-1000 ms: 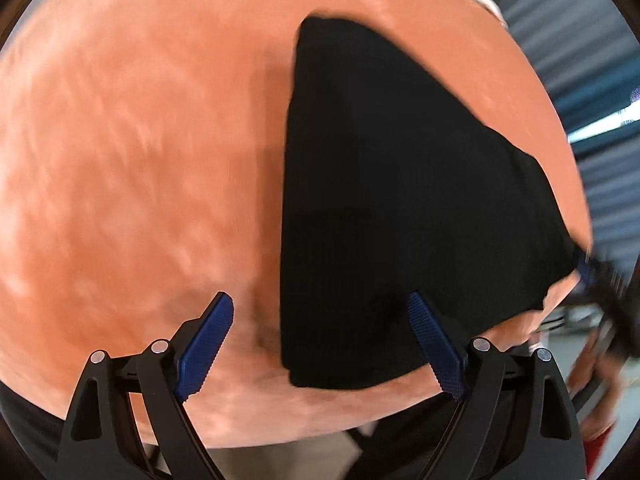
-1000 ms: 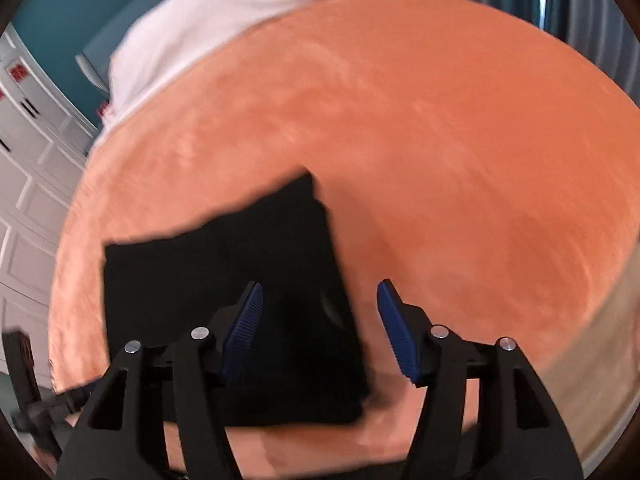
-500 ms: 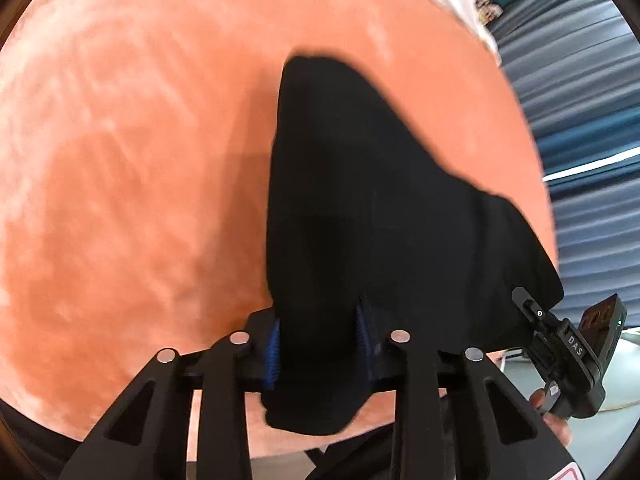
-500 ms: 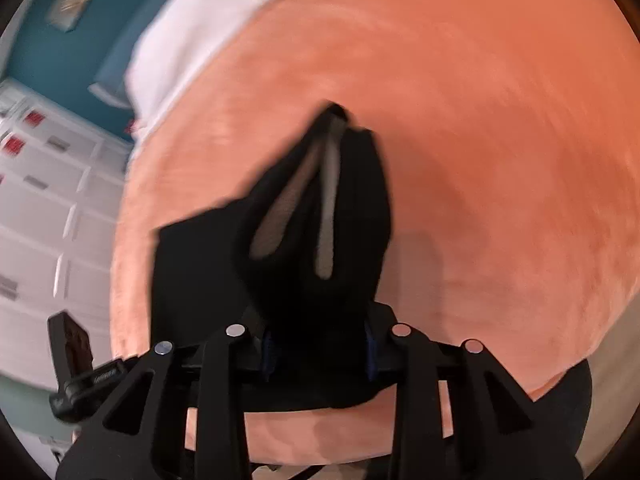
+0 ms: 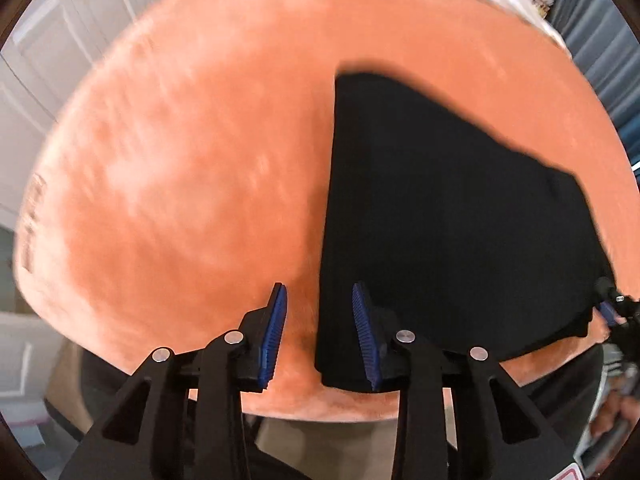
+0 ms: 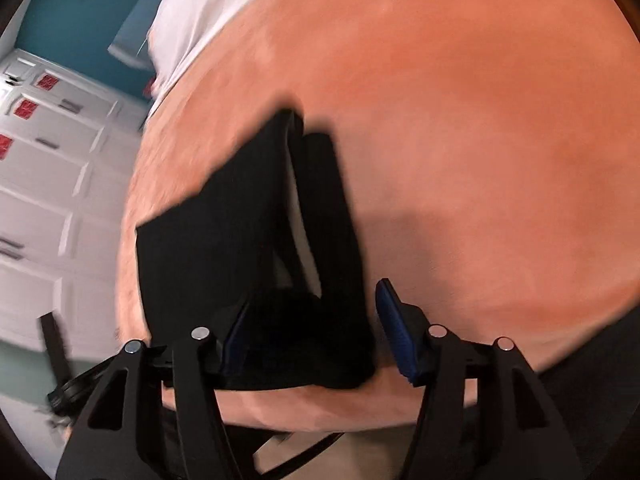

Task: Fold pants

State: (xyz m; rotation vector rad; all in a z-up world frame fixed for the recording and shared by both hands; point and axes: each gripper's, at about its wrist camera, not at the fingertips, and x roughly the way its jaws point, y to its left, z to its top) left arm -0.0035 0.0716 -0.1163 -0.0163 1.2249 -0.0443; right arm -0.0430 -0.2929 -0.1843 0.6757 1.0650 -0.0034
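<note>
Closest in, the left gripper stands with its jaws apart and nothing between them. Its right blue pad sits at the near left edge of the black pants, while the other pad is over bare orange blanket. Over on the other side, the right gripper is parted too, jaws wide, with a bunched fold of the pants lying between the fingers; no pinch on it that I can see, so I read it as let go.

Moving outward, the pants lie in a compact dark wedge on the blanket near its front edge, already folded down by the look of it. In the right view the nearest layer stands up a little, and a pale sliver shows in the gap between two folds. Farther back, the blanket runs bare to a white sheet at the far edge, with white panelled doors beyond.

My call: this is the settling step after a fold. To do it well, back both tools straight away from the cloth without snagging the top layer, then press or smooth that raised fold flat so edges line up. The risk is a rubber pad catching fabric and dragging the stack open.
</note>
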